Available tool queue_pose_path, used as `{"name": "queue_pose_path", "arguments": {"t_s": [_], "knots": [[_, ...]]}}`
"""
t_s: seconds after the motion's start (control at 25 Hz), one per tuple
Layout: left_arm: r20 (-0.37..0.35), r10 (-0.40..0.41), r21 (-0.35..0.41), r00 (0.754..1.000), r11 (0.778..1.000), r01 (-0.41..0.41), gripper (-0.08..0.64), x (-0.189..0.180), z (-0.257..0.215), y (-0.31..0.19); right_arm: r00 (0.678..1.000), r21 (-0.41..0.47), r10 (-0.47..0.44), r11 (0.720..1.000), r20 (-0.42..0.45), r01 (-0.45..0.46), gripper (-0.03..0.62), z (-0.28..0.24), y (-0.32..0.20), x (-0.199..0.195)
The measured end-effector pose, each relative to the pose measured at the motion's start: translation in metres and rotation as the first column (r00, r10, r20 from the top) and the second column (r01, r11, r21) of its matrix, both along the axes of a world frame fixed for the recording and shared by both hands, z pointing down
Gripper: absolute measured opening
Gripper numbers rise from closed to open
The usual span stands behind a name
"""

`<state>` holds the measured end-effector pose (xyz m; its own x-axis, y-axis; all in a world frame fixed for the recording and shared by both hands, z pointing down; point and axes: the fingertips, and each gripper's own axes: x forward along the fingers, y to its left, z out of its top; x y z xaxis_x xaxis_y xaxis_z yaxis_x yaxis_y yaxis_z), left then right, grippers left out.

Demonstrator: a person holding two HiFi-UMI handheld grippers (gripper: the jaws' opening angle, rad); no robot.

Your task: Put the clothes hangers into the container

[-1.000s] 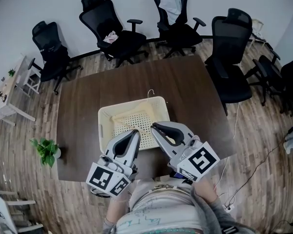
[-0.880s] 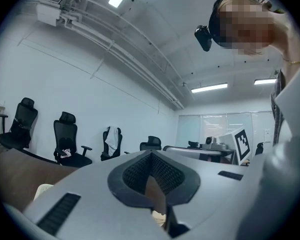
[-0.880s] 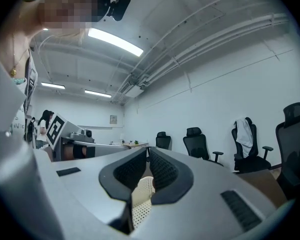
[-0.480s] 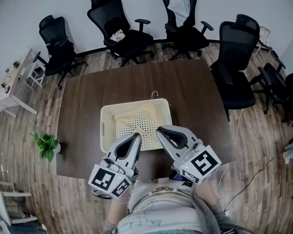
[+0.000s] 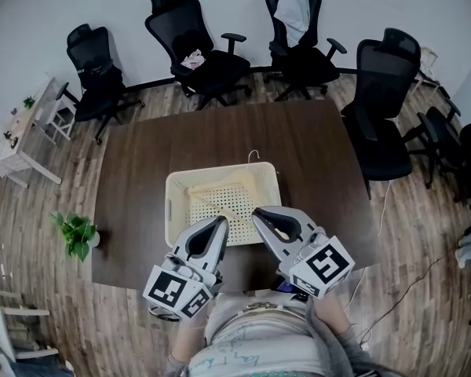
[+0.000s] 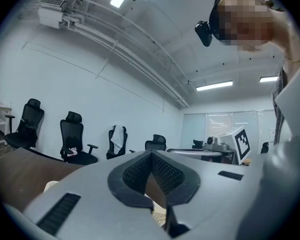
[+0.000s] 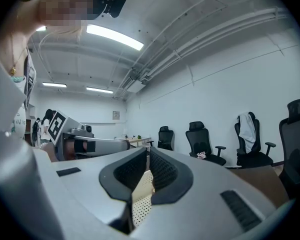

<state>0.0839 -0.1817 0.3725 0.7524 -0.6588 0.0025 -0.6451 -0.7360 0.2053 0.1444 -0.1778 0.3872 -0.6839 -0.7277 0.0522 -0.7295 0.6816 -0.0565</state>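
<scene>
On the dark worktop (image 5: 141, 155) sits a cream perforated container (image 5: 175, 210), with a pale clothes hanger (image 5: 220, 185) lying inside it (a thin wire hook pokes up above the far rim). At its near edge, the left claw (image 5: 221, 220) and right claw (image 5: 256, 210) are held side by side, each pressed together with nothing between the jaws. Black office chairs (image 5: 200, 61) stand beyond the worktop.

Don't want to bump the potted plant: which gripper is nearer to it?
Left. The left gripper is at the cream basket's near rim, on the side toward the potted plant. The right gripper sits beside it, farther from the plant.
</scene>
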Motion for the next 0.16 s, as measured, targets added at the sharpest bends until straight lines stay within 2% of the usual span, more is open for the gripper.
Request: {"name": "queue_pose_path", "arguments": {"t_s": [0.16], "knots": [[-0.001, -0.005, -0.004, 1.0, 1.0, 0.005, 0.011, -0.0069, 0.001, -0.0031, 1.0, -0.008, -0.007, 1.0, -0.013, 0.007, 0.031, 0.0031, -0.0018, -0.0075]]}}
